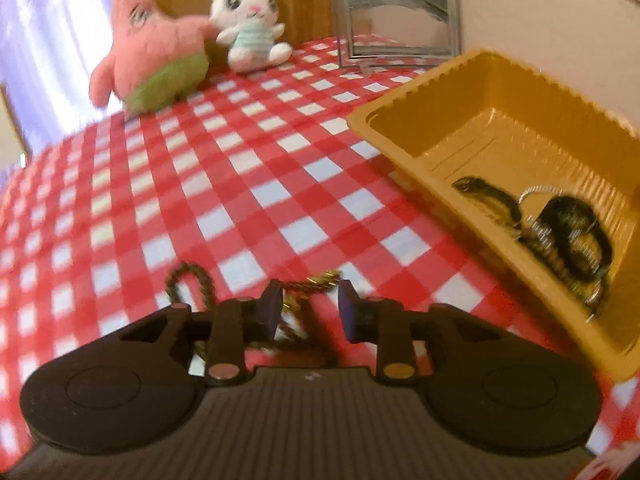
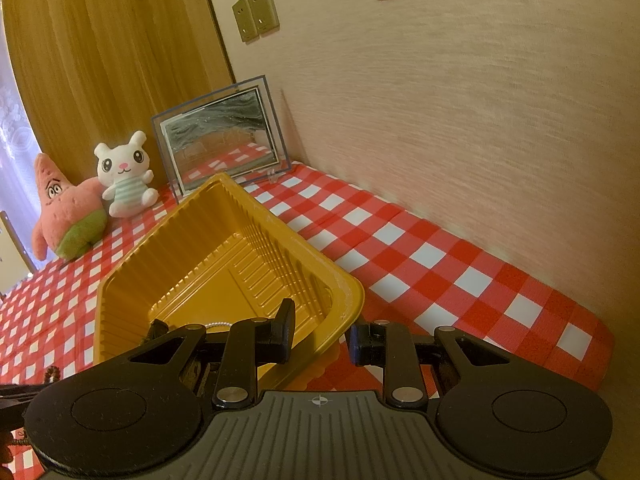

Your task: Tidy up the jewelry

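Observation:
A yellow plastic tray (image 1: 404,98) sits on the red checked tablecloth, holding several dark and silver jewelry pieces (image 1: 560,232) at its near end. A gold and dark chain necklace (image 1: 320,282) lies on the cloth right at my left gripper (image 1: 308,314), which is open with the chain between and under its fingers. In the right wrist view the tray (image 2: 224,264) lies just ahead. My right gripper (image 2: 322,336) is open, its left finger over the tray's near corner and its right finger outside the rim. A silver piece (image 2: 218,324) peeks out inside.
A pink star plush (image 1: 148,56), a white cat plush (image 1: 252,28) and a glass picture frame (image 1: 396,20) stand at the table's back edge. A wall runs along the table's right side (image 2: 480,120). A beaded piece (image 2: 52,372) lies left of the tray.

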Action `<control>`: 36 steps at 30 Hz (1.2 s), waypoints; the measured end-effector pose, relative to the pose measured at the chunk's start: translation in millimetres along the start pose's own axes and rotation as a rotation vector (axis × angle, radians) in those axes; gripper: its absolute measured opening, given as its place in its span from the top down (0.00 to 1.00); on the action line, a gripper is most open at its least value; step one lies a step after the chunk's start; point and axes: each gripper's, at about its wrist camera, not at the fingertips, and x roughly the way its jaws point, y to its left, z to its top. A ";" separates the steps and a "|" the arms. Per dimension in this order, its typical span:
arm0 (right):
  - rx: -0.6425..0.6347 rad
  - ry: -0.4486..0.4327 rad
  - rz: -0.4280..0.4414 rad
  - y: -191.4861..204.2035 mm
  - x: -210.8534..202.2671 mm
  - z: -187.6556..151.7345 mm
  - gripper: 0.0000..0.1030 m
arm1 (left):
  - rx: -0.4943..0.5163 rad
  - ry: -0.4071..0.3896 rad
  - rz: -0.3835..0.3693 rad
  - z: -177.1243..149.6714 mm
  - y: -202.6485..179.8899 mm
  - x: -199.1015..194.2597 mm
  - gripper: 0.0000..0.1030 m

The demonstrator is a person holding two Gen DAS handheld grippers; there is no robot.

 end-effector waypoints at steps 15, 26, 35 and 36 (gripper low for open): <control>0.003 0.001 -0.002 0.3 0.0 -0.4 0.75 | 0.238 0.059 -0.144 14.3 6.4 26.8 0.88; 0.010 0.004 -0.005 -0.2 1.2 -1.5 0.75 | 0.110 0.016 -0.182 24.5 35.9 4.5 1.00; 0.010 0.005 -0.004 -0.4 1.2 -1.1 0.74 | 0.077 0.057 -0.175 18.0 52.7 -4.3 0.84; 0.010 0.006 -0.004 -0.3 1.2 -1.1 0.74 | 0.059 0.077 -0.189 16.3 53.7 -1.6 0.83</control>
